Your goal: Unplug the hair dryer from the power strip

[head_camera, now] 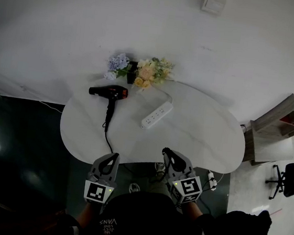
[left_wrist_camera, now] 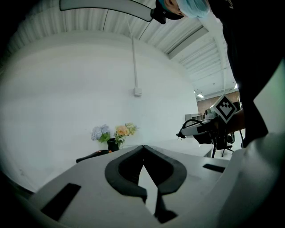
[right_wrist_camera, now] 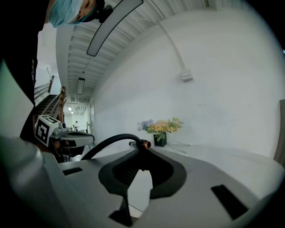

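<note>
Holding both grippers just off the near edge of the tabletop, you are pressing the fingers of the left gripper together on nothing. The fingers of the right gripper are pinching the black plug, which is already out of the power strip. Only the left gripper view is showing that plug side-on, with its prongs in free air. The right gripper view is showing the cord arching away from the tips. Only the head view is showing the strip whole. It is lying diagonally mid-tabletop, its near end to the left and its far end to the right. The tabletop to its right is lying bare out to the curved rim, and dark floor is showing past the left edge. Farther back and to the left, apart from the strip, the hair dryer is lying flat. Its barrel is running left to right with the nozzle to the left, and its handle is pointing toward you. Flowers are standing at the far edge against the white wall.
</note>
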Demonstrator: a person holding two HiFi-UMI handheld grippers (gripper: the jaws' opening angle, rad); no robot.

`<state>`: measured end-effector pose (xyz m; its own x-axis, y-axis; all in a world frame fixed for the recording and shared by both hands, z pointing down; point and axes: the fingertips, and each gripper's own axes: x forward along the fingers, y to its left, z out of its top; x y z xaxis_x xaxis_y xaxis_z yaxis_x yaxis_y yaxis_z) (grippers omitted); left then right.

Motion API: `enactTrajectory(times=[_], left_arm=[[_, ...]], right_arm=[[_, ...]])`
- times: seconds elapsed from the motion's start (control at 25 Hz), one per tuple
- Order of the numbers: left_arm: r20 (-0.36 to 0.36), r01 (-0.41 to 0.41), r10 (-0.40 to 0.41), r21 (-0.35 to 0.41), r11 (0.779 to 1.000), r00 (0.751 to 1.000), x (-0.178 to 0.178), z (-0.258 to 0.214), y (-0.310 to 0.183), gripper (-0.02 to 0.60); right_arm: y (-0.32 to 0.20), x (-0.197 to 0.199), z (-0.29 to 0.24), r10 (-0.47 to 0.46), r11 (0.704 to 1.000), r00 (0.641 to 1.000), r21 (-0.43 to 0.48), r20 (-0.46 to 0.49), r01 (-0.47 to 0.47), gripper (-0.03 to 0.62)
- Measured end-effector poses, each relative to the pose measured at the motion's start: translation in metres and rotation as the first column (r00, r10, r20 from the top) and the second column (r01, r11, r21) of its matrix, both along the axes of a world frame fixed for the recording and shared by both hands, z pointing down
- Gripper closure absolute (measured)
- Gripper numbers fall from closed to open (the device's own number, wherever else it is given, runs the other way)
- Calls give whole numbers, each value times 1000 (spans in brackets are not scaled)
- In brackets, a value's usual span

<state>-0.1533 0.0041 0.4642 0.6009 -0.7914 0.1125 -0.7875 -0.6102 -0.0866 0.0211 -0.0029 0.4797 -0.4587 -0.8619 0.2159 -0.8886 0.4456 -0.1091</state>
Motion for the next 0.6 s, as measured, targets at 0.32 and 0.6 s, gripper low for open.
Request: enactTrajectory(times=[0.32, 0.6], left_arm=[[-5, 15, -15, -3, 1000, 1000, -1, 0, 1, 563], [-5, 24, -24, -16, 1000, 1000, -2, 3, 2, 563]], right_arm=[[-1, -2, 1, -1, 1000, 1000, 0, 12, 1, 520], [1, -4, 3, -11, 1000, 1000, -2, 17, 11, 520]])
